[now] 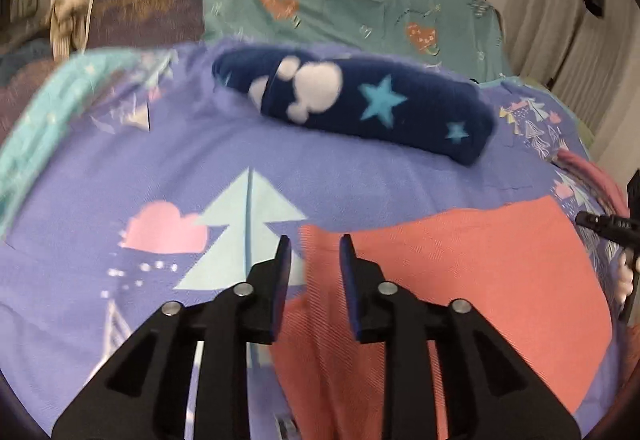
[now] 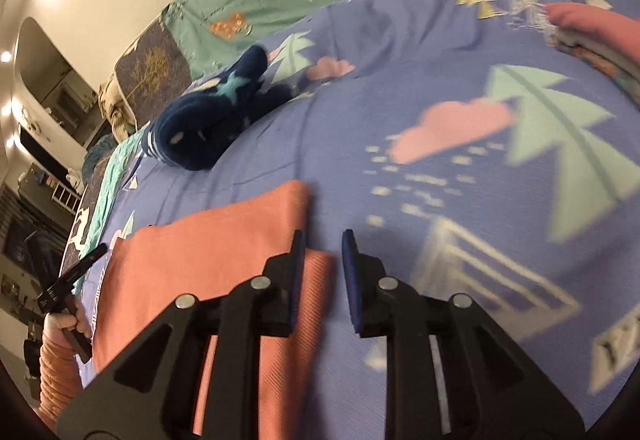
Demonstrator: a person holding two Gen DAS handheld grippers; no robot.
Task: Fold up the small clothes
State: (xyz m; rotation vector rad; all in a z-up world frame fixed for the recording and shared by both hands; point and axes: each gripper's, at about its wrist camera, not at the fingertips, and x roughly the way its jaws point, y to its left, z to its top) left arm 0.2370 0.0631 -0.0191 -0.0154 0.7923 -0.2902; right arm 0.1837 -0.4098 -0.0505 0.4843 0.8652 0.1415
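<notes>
A salmon-pink cloth point(image 1: 460, 280) lies flat on the purple patterned bedspread point(image 1: 200, 168). My left gripper point(image 1: 315, 252) hovers over the cloth's left edge, jaws a small gap apart, nothing pinched. In the right wrist view the same cloth point(image 2: 200, 260) has a folded strip along its right edge. My right gripper point(image 2: 323, 244) stands open just above that edge, its left finger point(image 2: 296, 260) over the strip. A navy fleece garment point(image 1: 360, 104) with stars and white blobs lies rolled farther back, the same navy garment point(image 2: 208, 120) showing at the upper left of the right wrist view.
A pile of folded clothes point(image 2: 592, 36) sits at the bedspread's far right. A teal sheet point(image 1: 340, 0) with orange hearts covers the bed behind. A hand point(image 2: 60, 324) in a pink ribbed sleeve holds the other tool at the left edge. A wall and curtain point(image 1: 560, 12) lie beyond.
</notes>
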